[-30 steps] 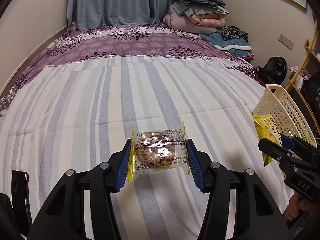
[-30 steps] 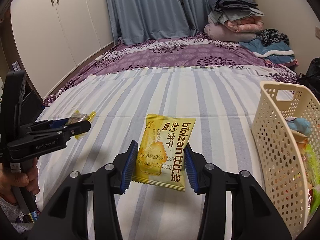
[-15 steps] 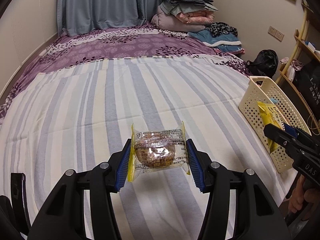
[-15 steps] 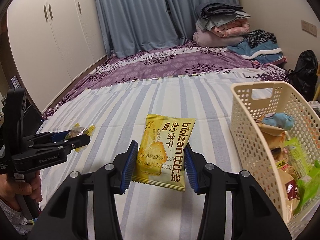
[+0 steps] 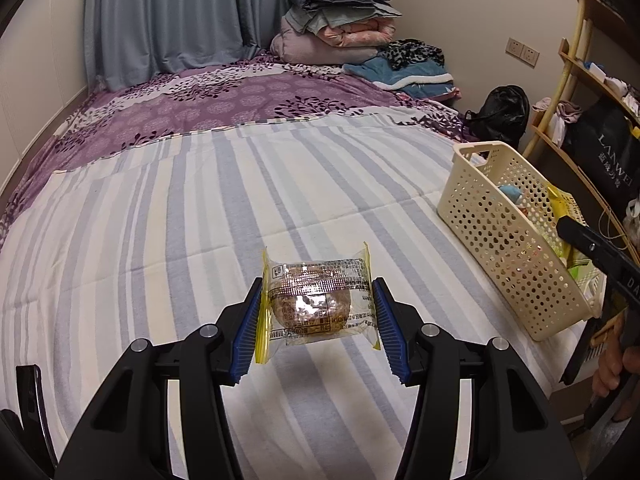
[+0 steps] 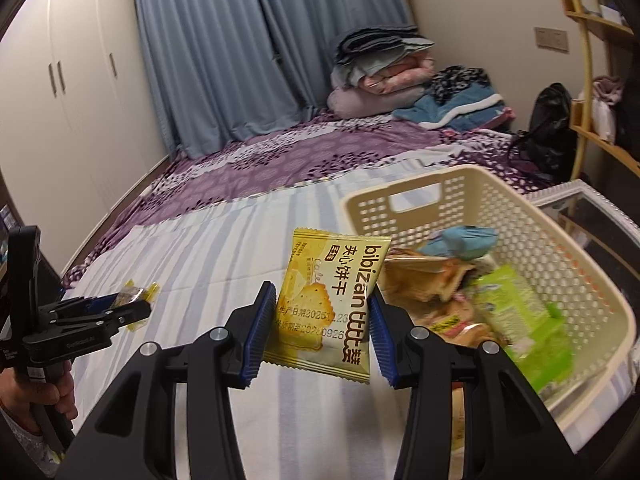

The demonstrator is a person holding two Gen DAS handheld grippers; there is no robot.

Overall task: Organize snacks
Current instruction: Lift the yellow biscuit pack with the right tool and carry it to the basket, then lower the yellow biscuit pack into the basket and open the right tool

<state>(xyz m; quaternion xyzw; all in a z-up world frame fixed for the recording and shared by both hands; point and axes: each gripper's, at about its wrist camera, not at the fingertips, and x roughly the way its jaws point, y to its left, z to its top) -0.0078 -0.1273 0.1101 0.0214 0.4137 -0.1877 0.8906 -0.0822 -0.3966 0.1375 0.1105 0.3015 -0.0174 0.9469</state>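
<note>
Left gripper [image 5: 318, 320], lower centre, fingers clamped on clear-wrapped cake [image 5: 316, 302] above striped bed [image 5: 160, 220]; right gripper [image 6: 322, 330] clamps yellow cracker packet [image 6: 330, 304] beside cream basket [image 6: 580, 240], right of frame

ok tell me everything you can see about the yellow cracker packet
The yellow cracker packet is a flat, glossy foil-like pouch with crimped ends, printed with "bibizan", Chinese text, a square cracker picture and date stamps. It is sealed, lifted off the bed, and pinched at both side edges by the right tongs, beside the cream basket.
</note>
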